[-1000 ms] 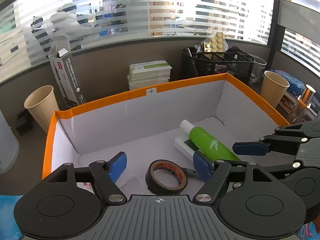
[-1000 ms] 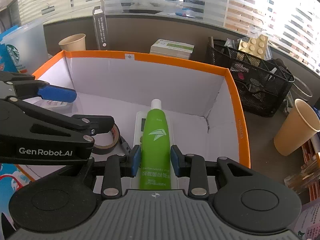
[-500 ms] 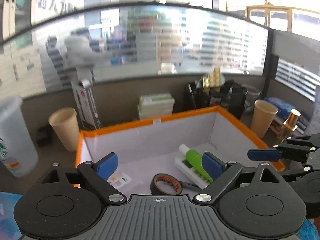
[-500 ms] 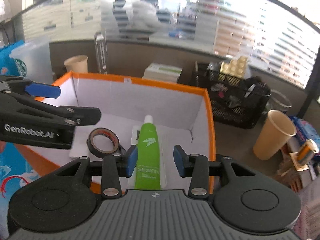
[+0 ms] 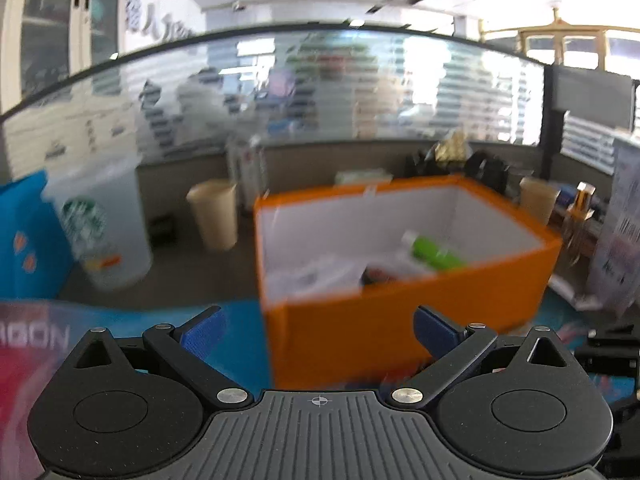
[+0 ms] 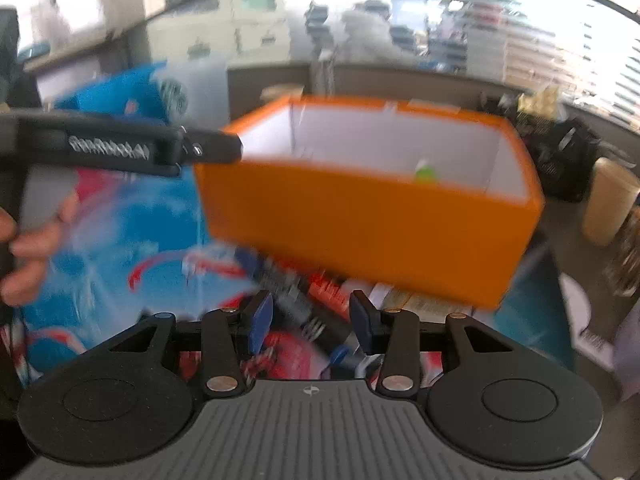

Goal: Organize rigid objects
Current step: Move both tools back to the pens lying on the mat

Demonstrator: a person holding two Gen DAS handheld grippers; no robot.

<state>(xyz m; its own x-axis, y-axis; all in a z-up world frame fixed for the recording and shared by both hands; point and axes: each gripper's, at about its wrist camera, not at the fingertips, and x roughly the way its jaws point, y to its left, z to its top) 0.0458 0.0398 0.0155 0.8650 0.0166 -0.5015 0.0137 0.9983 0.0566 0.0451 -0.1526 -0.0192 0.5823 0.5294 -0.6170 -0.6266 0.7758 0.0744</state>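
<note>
The orange box (image 5: 400, 320) with white inner walls stands ahead in both views (image 6: 360, 216). A green bottle (image 5: 436, 254) lies inside it, and only its tip (image 6: 425, 171) shows in the right wrist view. My left gripper (image 5: 318, 330) is open and empty, pulled back in front of the box. My right gripper (image 6: 311, 320) is open and empty, low over several blurred small objects (image 6: 304, 300) on the blue mat. The left gripper's body (image 6: 120, 148) shows at the upper left of the right wrist view.
A Starbucks cup (image 5: 100, 232) and a paper cup (image 5: 214, 216) stand left of the box. Another paper cup (image 6: 608, 200) and a black mesh basket (image 6: 560, 160) stand to the right. A blue printed mat (image 6: 120, 240) covers the near table. Both views are motion-blurred.
My right gripper let go of the green bottle, which stays in the box. Both grippers pulled back out of the box and now sit outside its front wall.
</note>
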